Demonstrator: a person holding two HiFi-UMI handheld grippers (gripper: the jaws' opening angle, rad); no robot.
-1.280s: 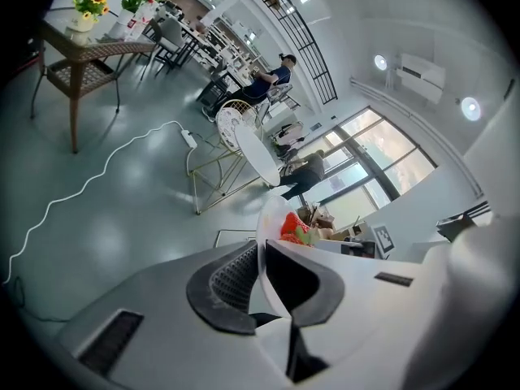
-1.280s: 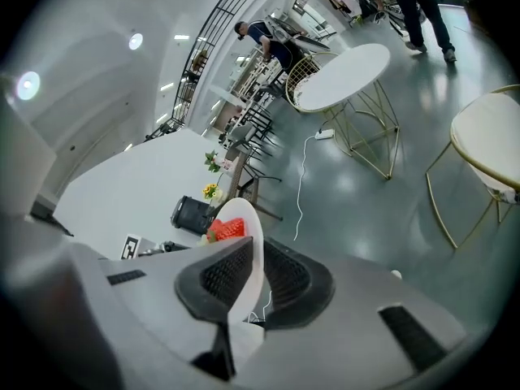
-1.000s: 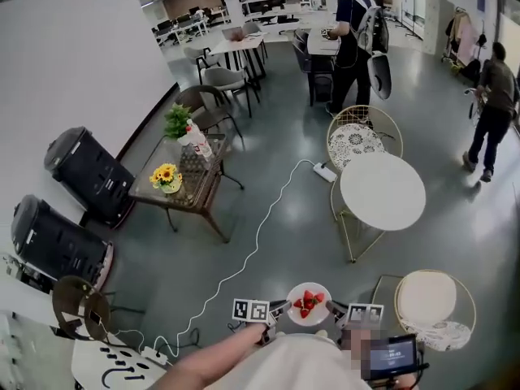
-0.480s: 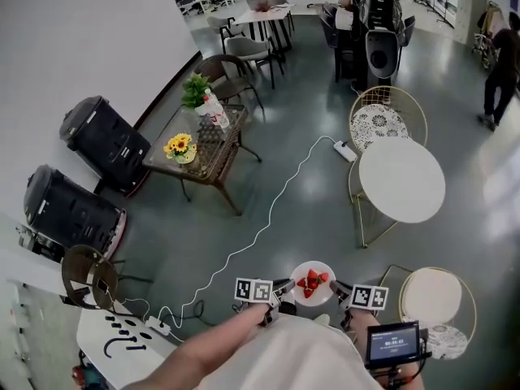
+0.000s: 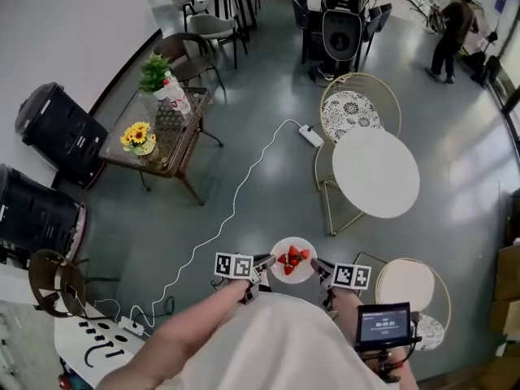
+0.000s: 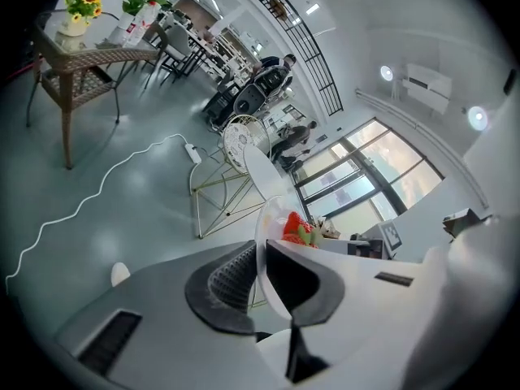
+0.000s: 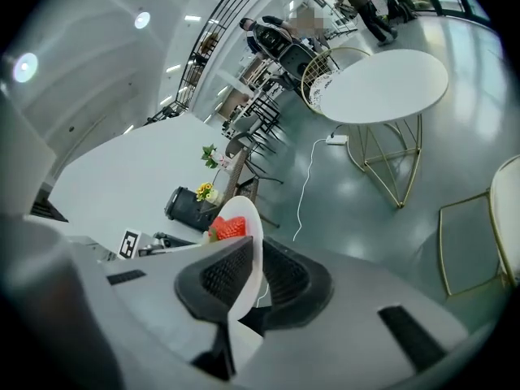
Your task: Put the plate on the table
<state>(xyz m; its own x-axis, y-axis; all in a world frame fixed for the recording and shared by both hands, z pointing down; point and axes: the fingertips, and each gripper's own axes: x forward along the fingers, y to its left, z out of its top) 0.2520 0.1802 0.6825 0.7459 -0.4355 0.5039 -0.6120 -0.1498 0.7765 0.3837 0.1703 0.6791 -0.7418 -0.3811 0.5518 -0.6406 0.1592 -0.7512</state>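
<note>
Over a grey floor, well apart from the round white table (image 5: 375,173), a small white plate (image 5: 296,275) carrying red strawberries (image 5: 292,257) is held up between 2 grippers. The head view shows its full circle; each gripper view shows only a thin rim, clamped on opposite sides by the left gripper (image 6: 262,268) and the right gripper (image 7: 253,270).

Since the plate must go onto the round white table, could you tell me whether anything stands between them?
Nothing visible does: only floor lies between the plate, held by the left tool and right tool, and the table. The chair stands beside that path.
</note>
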